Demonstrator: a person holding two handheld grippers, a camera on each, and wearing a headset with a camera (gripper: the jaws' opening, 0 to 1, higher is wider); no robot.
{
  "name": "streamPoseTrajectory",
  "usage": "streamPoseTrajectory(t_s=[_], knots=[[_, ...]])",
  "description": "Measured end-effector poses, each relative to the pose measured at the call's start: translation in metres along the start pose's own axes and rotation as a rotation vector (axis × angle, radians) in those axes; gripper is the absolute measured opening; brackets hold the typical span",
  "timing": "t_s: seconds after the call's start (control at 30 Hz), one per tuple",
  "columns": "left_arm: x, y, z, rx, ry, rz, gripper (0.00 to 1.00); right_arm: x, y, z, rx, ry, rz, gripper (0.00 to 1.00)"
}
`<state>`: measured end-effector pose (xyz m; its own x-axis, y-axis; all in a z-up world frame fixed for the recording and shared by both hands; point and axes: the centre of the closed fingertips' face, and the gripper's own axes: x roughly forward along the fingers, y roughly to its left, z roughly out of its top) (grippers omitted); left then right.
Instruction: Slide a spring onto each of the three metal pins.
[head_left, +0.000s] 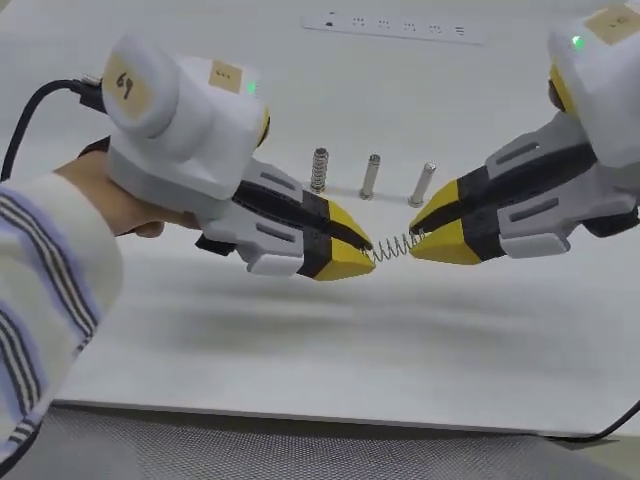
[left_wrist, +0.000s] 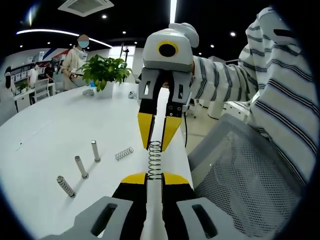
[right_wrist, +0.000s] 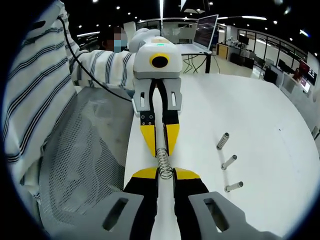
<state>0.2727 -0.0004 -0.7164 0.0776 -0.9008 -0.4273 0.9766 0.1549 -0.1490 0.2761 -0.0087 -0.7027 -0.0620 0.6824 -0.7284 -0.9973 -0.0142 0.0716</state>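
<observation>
Head view: left gripper (head_left: 368, 255), gripped by a striped-sleeved hand (head_left: 110, 200), and right gripper (head_left: 415, 238) are held level, tip to tip above the table (head_left: 300, 330). Both are pinched on one spring (head_left: 393, 246), its ends hidden between the jaws.

Left gripper view: three pins (left_wrist: 81, 167) are seen farther off, one already carrying a spring.

Right gripper view: the held spring's near end is buried between the jaws.

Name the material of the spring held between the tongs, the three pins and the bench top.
Held spring: thin coiled wire, likely steel; grey with a dull shine.
Pins: solid metal, probably steel, with a silvery satin finish; light streaks run along the shafts.
Bench top: smooth matte white, perhaps laminate or painted board; the look does not settle which.
</observation>
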Motion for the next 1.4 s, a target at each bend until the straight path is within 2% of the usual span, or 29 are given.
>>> streamPoseTrajectory(t_s=[0.2, 0.33, 0.6, 0.8, 0.97, 1.13, 1.27, 1.4], knots=[[0.008, -0.005, -0.003, 0.022, -0.001, -0.008, 0.03, -0.001, 0.004, -0.003, -0.029, 0.054, 0.014, 0.08], [0.011, -0.005, -0.005, 0.008, -0.004, -0.012, 0.03, 0.0, 0.007, -0.006, -0.028, 0.093, 0.021, 0.08], [0.013, -0.006, -0.009, 0.013, 0.01, -0.016, 0.03, 0.004, 0.008, -0.003, -0.071, 0.156, 0.044, 0.07], [0.013, -0.01, -0.009, -0.008, -0.021, -0.015, 0.03, 0.004, 0.01, 0.0, -0.102, 0.196, 0.066, 0.07], [0.018, -0.013, -0.01, -0.001, -0.027, -0.017, 0.03, 0.005, 0.013, 0.002, -0.125, 0.228, 0.081, 0.07], [0.02, -0.015, -0.009, -0.01, -0.055, -0.017, 0.03, 0.004, 0.016, 0.002, -0.15, 0.26, 0.09, 0.07], [0.021, -0.014, -0.008, -0.009, -0.068, -0.009, 0.03, 0.003, 0.014, 0.001, -0.157, 0.273, 0.091, 0.07], [0.021, -0.013, -0.007, -0.033, -0.091, -0.005, 0.03, 0.002, 0.011, 0.001, -0.155, 0.278, 0.089, 0.08]])
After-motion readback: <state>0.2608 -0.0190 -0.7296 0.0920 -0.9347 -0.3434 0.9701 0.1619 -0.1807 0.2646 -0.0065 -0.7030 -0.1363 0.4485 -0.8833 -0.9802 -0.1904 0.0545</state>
